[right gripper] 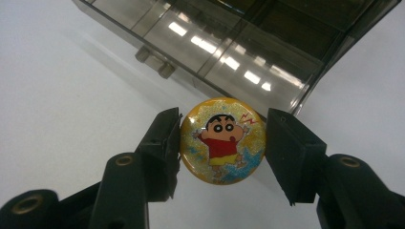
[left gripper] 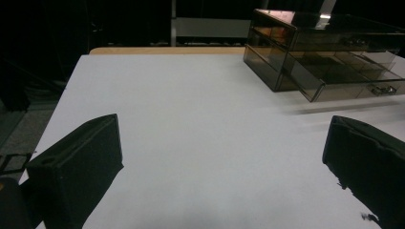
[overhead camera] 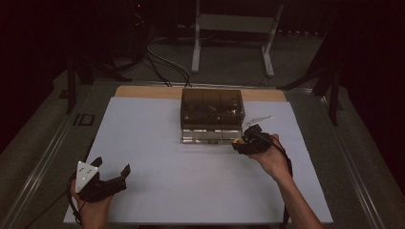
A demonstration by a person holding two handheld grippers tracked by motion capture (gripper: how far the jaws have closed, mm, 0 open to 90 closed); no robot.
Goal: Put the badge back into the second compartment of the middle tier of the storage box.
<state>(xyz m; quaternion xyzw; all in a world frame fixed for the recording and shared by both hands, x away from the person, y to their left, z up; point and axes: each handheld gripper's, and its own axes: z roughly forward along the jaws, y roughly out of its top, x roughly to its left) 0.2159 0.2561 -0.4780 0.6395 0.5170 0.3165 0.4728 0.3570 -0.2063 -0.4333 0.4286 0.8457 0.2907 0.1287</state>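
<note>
Right tool: clamped on a badge, one jaw on each side of its rim; in the high view the right tool sits just in front of the box, at its right front corner.
Badge: round, yellow and glittery, with a cartoon boy in a red shirt; held face toward the camera, above the worktop, just before the box's open drawer; in the high view it is a small pale spot at the tool's tip.
Box: smoky clear plastic with drawers, standing at the far middle of the worktop; the bottom drawer is pulled out toward the person.
Drawer up close: in the right gripper view the drawer has clear walls, dividers and two small knobs on its front; what lies inside I cannot tell.
Left tool: jaws wide apart, holding nothing; it is low over the near left part of the worktop, well apart from the box.
Left tool's view: the left tool faces bare white sheet, with the box far off to its right.
Worktop: covered by a white sheet, with a wooden edge showing at the far side.
Hands: the right hand grips its tool from behind; the left hand is at the near edge.
</note>
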